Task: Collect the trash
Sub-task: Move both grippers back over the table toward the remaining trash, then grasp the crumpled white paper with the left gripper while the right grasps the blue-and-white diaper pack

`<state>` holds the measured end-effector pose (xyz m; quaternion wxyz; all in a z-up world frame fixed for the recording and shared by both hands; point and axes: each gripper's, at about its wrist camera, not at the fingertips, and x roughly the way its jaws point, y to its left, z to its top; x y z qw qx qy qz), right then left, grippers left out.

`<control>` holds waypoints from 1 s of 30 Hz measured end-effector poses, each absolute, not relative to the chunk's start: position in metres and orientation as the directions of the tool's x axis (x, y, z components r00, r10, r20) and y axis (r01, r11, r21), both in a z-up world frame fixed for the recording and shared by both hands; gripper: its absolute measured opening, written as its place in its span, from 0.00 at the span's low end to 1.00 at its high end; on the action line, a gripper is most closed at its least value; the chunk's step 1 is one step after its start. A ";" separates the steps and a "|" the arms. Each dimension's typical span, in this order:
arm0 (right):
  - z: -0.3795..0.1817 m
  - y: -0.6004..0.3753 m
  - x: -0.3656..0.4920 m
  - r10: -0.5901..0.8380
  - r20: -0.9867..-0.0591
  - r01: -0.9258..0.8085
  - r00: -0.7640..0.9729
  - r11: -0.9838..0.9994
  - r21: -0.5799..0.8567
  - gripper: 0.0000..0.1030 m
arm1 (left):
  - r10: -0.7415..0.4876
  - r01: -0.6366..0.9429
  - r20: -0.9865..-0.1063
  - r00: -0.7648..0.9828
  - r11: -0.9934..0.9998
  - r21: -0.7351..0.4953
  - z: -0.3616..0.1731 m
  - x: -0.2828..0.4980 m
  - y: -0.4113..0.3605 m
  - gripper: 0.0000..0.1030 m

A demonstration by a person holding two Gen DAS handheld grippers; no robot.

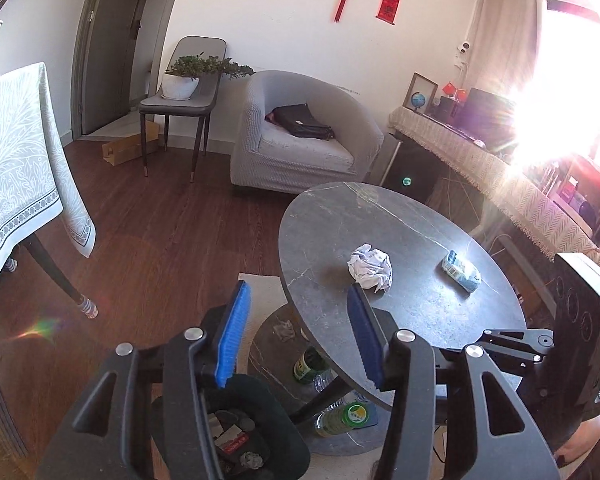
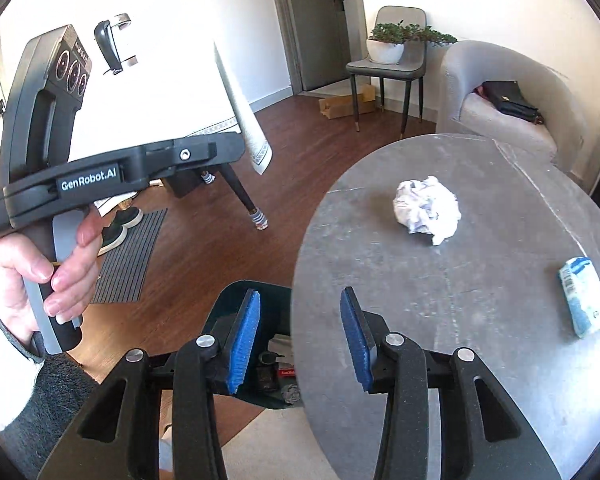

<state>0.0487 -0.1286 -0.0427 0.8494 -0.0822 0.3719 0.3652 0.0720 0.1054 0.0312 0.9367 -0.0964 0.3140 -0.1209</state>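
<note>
A crumpled white paper ball (image 1: 370,267) lies on the round grey stone table (image 1: 340,220); it also shows in the right wrist view (image 2: 427,209). A blue-and-white packet (image 1: 461,271) lies to its right, also in the right wrist view (image 2: 584,298). A dark bin (image 1: 252,432) holding scraps stands on the floor beside the table, seen too in the right wrist view (image 2: 260,304). My left gripper (image 1: 298,296) is open and empty, above the table's near edge and the bin. My right gripper (image 2: 298,300) is open and empty, at the table's near edge.
Bottles (image 1: 342,416) lie on the table's lower shelf. A grey armchair (image 1: 300,132) with a black bag, a chair with a potted plant (image 1: 184,80), a cloth-covered table (image 1: 16,184) and a cardboard piece (image 1: 130,148) stand around the wood floor. A long cloth-covered shelf (image 1: 480,160) runs at the right.
</note>
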 end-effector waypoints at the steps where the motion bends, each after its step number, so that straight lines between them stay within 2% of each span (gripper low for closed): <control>1: -0.042 -0.135 0.053 0.555 -0.689 -0.674 0.466 0.728 0.130 0.41 | -0.290 0.175 -0.566 0.772 0.953 -0.249 0.030 0.075 0.100 0.53; 14: -0.041 -0.215 0.093 0.464 -0.676 -0.558 0.572 0.825 0.094 0.41 | -0.330 0.278 -0.609 0.721 0.943 -0.183 0.006 0.119 0.024 0.73; 18: -0.039 -0.237 0.098 0.442 -0.668 -0.533 0.598 0.842 0.080 0.42 | -0.316 0.277 -0.642 0.699 0.947 -0.164 -0.007 0.136 0.007 0.73; 19: -0.039 -0.243 0.100 0.437 -0.668 -0.526 0.603 0.847 0.079 0.43 | -0.307 0.270 -0.646 0.699 0.950 -0.159 -0.009 0.140 0.005 0.73; 21: -0.038 -0.252 0.103 0.420 -0.663 -0.509 0.619 0.858 0.068 0.55 | -0.302 0.260 -0.651 0.696 0.952 -0.164 -0.012 0.149 0.002 0.74; 24: -0.036 -0.266 0.108 0.409 -0.658 -0.494 0.632 0.867 0.065 0.62 | -0.298 0.248 -0.657 0.692 0.953 -0.171 -0.017 0.160 -0.001 0.74; 28: -0.040 -0.283 0.116 0.385 -0.668 -0.476 0.637 0.878 0.053 0.66 | -0.292 0.237 -0.672 0.681 0.956 -0.175 -0.024 0.173 -0.008 0.74; 30: -0.043 -0.291 0.120 0.371 -0.673 -0.469 0.640 0.883 0.040 0.73 | -0.285 0.236 -0.684 0.672 0.957 -0.168 -0.029 0.178 -0.011 0.74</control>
